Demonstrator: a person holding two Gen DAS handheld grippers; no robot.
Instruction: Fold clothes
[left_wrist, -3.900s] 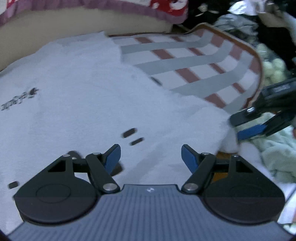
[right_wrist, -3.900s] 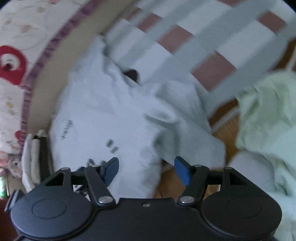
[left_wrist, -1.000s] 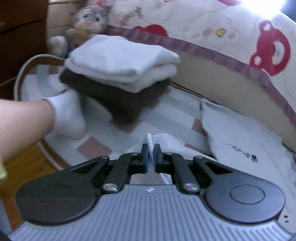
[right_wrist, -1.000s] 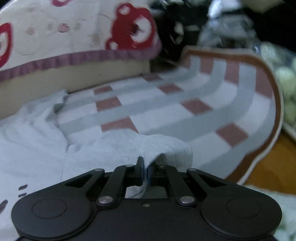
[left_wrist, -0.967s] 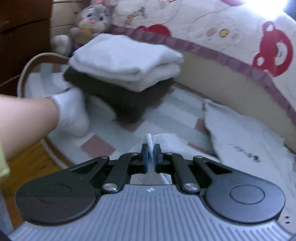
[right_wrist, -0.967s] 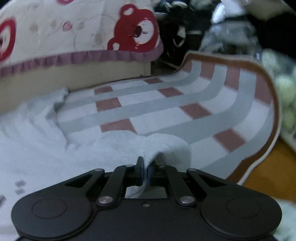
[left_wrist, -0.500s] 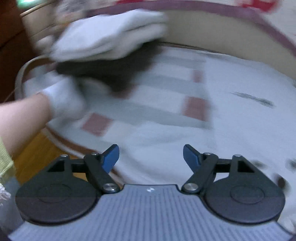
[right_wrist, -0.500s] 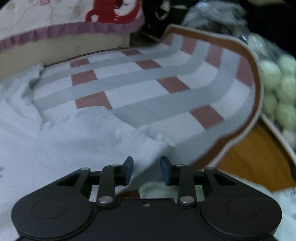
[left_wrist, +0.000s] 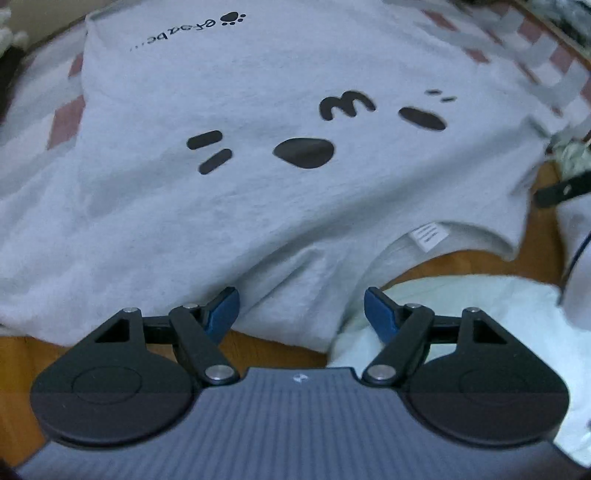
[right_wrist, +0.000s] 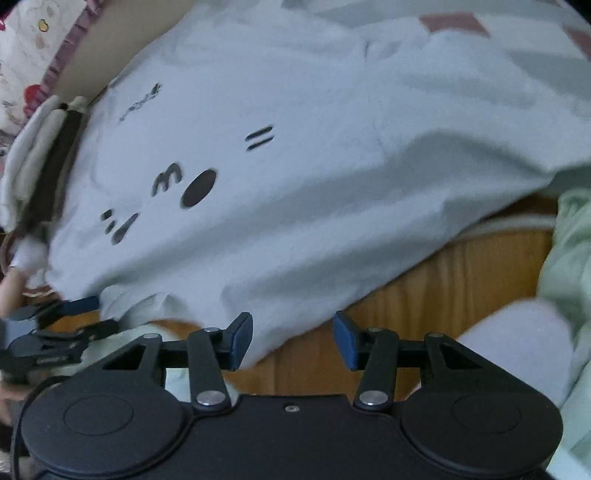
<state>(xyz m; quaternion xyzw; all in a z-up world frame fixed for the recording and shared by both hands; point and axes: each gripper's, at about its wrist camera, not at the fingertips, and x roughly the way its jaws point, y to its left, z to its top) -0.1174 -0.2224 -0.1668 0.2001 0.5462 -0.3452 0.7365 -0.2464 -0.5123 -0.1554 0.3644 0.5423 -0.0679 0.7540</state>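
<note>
A light grey T-shirt (left_wrist: 229, 206) with a black cartoon face print lies spread flat, front up, on a striped rug (left_wrist: 546, 66). Its collar with a white label (left_wrist: 428, 236) faces me. My left gripper (left_wrist: 301, 312) is open and empty, just above the near shoulder edge. My right gripper (right_wrist: 293, 341) is open and empty over the shirt's near edge (right_wrist: 280, 325) and the wooden floor. The shirt fills the right wrist view (right_wrist: 295, 166). The left gripper shows at the right wrist view's left edge (right_wrist: 62, 321).
A stack of folded clothes (right_wrist: 40, 147) sits at the far left by the bed skirt (right_wrist: 74, 40). A pale green garment (right_wrist: 565, 280) lies at the right on the wooden floor (right_wrist: 461, 280). A white-socked foot (right_wrist: 517, 332) is close by.
Both grippers let go of the shirt edges and opened. They drew back toward the collar side, and the shirt now lies flat.
</note>
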